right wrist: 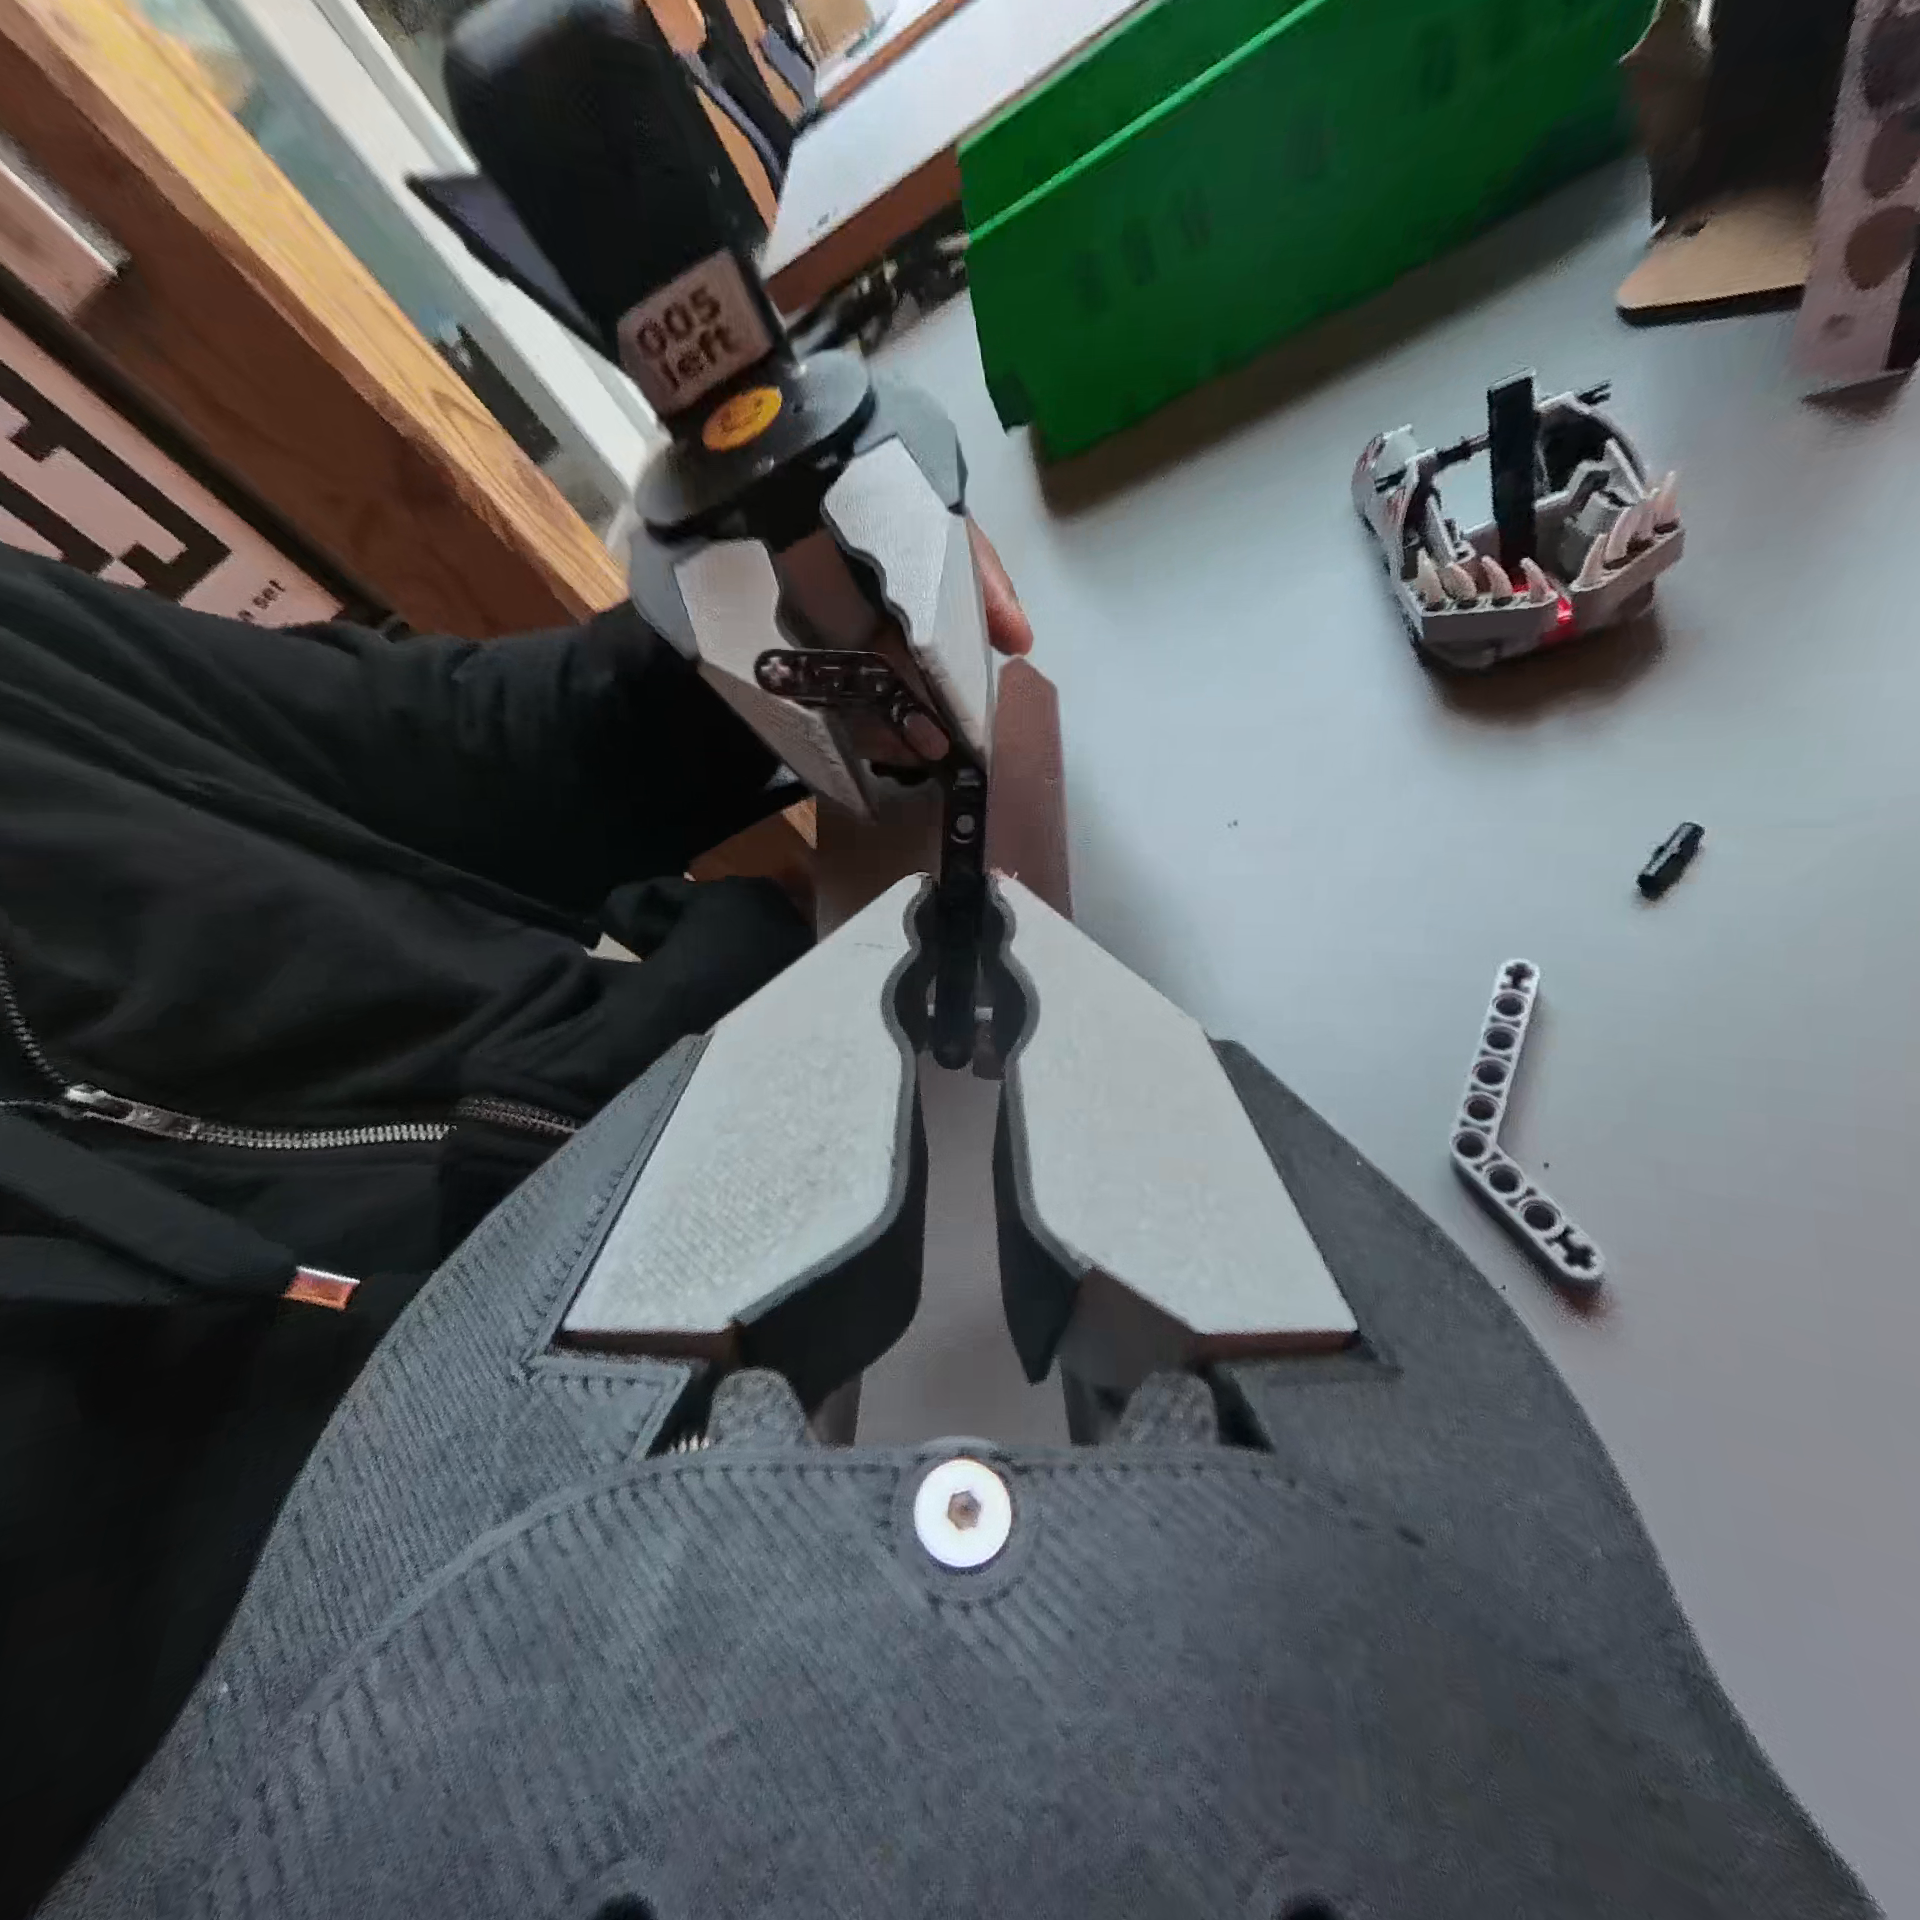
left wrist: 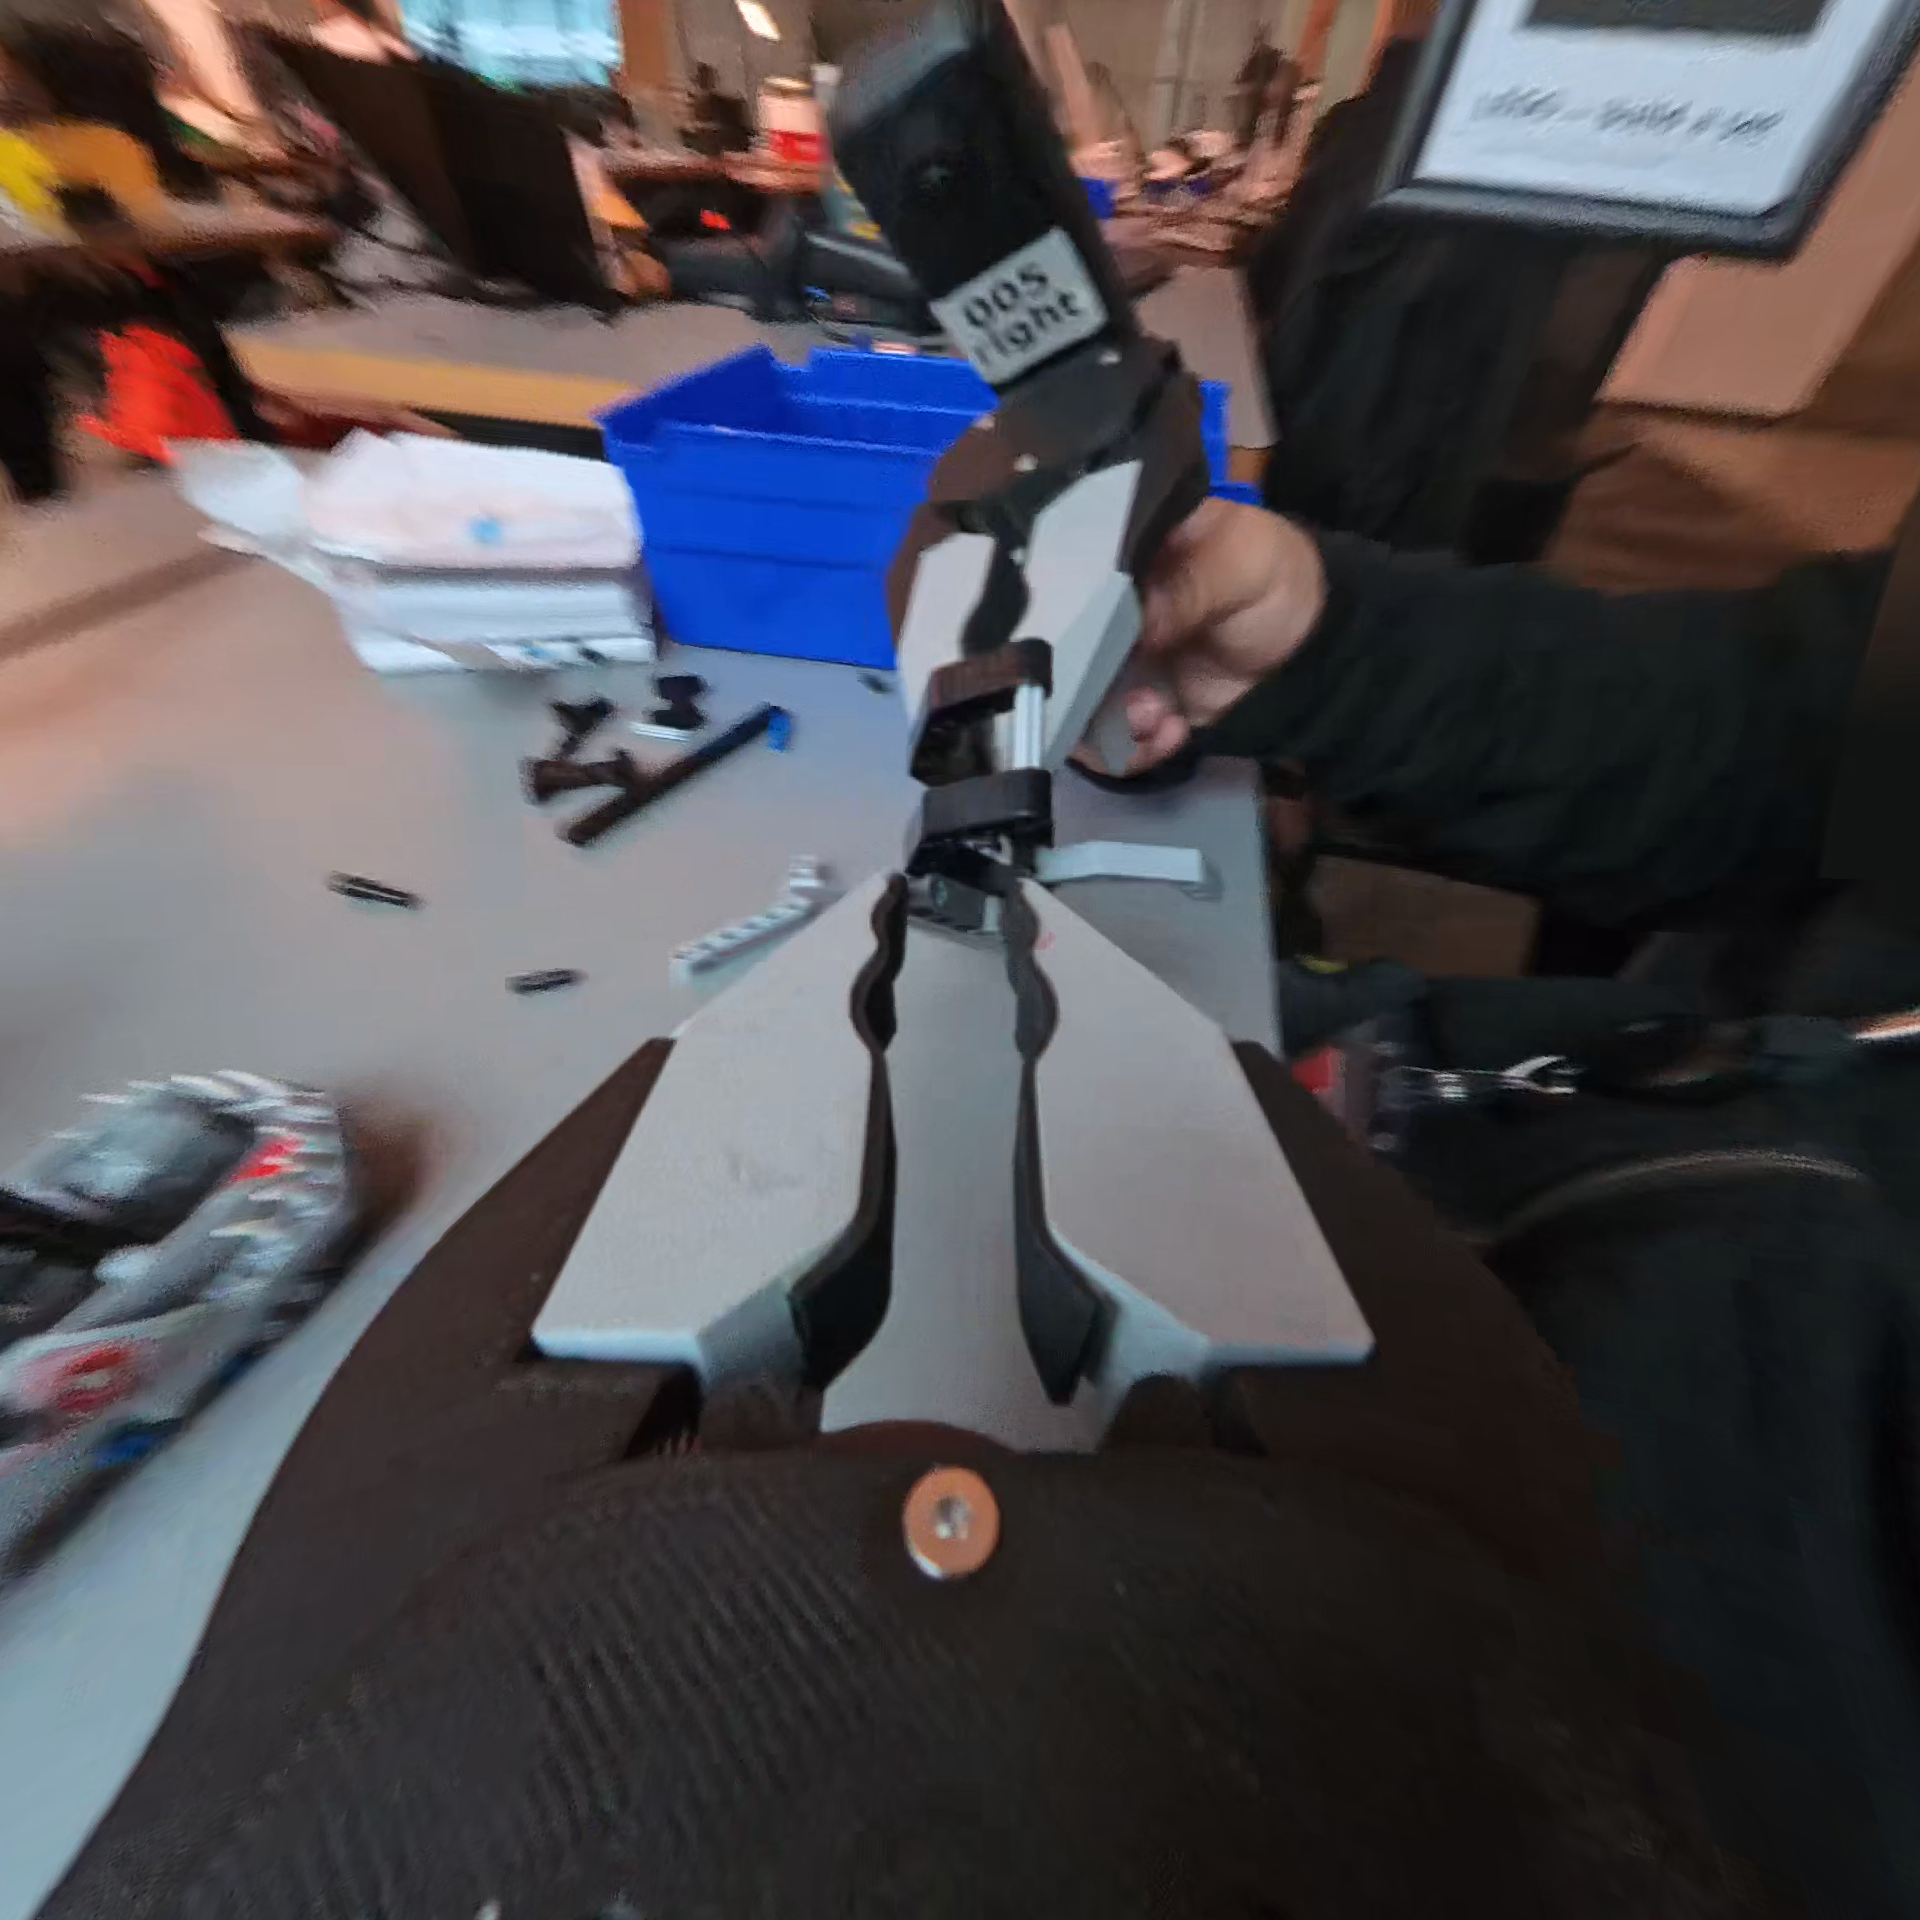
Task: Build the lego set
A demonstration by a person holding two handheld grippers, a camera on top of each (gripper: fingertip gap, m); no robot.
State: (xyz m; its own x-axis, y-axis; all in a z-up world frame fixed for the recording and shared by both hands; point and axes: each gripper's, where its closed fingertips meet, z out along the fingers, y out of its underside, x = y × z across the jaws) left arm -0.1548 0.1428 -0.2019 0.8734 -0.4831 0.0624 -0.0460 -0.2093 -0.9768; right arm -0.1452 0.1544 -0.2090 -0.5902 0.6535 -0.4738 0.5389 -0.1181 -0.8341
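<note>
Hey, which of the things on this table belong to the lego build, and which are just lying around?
Part of the build:
black beam assembly held between both grippers
grey angled beam
small black pin
toothed grey model
loose black pieces

Just lying about:
blue bin
green box
stack of papers

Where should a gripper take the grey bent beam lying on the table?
Grip the grey bent beam across one straight arm, coming from above with a finger on each long edge. It lies flat, holes up, and the table around it looks open.
</note>
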